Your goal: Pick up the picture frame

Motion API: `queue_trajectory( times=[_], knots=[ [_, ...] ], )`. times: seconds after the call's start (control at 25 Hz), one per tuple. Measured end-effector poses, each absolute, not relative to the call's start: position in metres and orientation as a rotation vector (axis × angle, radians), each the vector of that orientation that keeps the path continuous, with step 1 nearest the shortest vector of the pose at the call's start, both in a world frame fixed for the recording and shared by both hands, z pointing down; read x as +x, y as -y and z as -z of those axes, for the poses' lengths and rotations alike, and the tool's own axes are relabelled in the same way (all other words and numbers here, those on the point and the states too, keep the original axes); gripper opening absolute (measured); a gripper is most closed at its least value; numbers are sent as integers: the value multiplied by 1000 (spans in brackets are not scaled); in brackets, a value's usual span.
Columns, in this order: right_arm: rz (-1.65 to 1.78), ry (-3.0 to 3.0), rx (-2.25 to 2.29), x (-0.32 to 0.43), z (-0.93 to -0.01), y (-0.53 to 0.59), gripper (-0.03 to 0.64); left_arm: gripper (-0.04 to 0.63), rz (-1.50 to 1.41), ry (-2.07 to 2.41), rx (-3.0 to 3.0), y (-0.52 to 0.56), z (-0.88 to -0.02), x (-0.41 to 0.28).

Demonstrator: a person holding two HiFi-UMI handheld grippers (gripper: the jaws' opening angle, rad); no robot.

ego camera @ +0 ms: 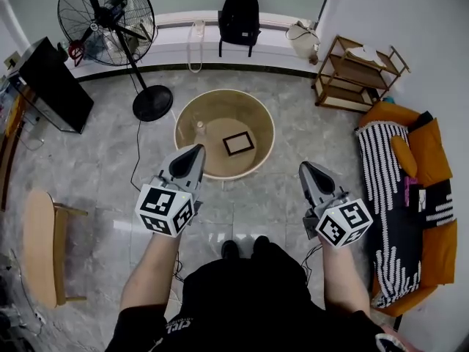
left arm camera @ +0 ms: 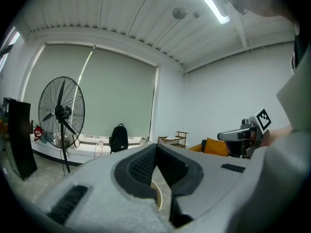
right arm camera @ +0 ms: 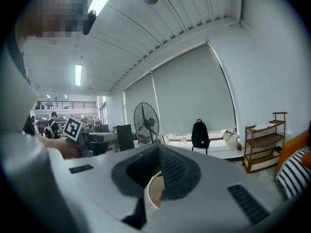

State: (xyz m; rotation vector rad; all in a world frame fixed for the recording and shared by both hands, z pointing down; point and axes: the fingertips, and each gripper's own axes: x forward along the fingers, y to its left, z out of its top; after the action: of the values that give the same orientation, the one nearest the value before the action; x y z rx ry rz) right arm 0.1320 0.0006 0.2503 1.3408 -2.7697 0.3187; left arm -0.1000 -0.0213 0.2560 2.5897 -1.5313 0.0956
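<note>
Grey floor tiles carry a low round table, and the picture frame lies flat on its top, right of centre and clear of the rim. A small pale object, too small to identify, stands apart to the frame's left. The left gripper points at the table's near left rim; the right gripper is over bare floor, right of the table. Both have their jaws closed tip to tip, with nothing between them. Assessment: approach stage, no contact with the frame. The jaws need to open before descent. A flat frame offers only a thin edge, so a low approach at its near border seems soundest, avoiding the pale object. A fan and a backpack stand along the far wall.
</note>
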Motion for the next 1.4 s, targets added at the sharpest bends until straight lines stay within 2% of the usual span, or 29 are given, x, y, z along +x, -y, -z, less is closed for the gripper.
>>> queue_trajectory(
  times=[0.28, 0.88, 1.16, 1.4],
  knots=[
    [-333, 2810, 1280, 133, -259, 60, 5, 8, -101, 1577, 2544, 69, -264, -99],
    [-404, 2864, 946, 146, -285, 263, 5, 8, -125, 1745, 2332, 232, -283, -66],
    [-432, 2856, 753, 128, -311, 302, 5, 9, -136, 1829, 2220, 255, -302, -68],
    [-473, 2821, 585, 90, -333, 285, 5, 8, -127, 1872, 2126, 234, -325, -92]
  ],
)
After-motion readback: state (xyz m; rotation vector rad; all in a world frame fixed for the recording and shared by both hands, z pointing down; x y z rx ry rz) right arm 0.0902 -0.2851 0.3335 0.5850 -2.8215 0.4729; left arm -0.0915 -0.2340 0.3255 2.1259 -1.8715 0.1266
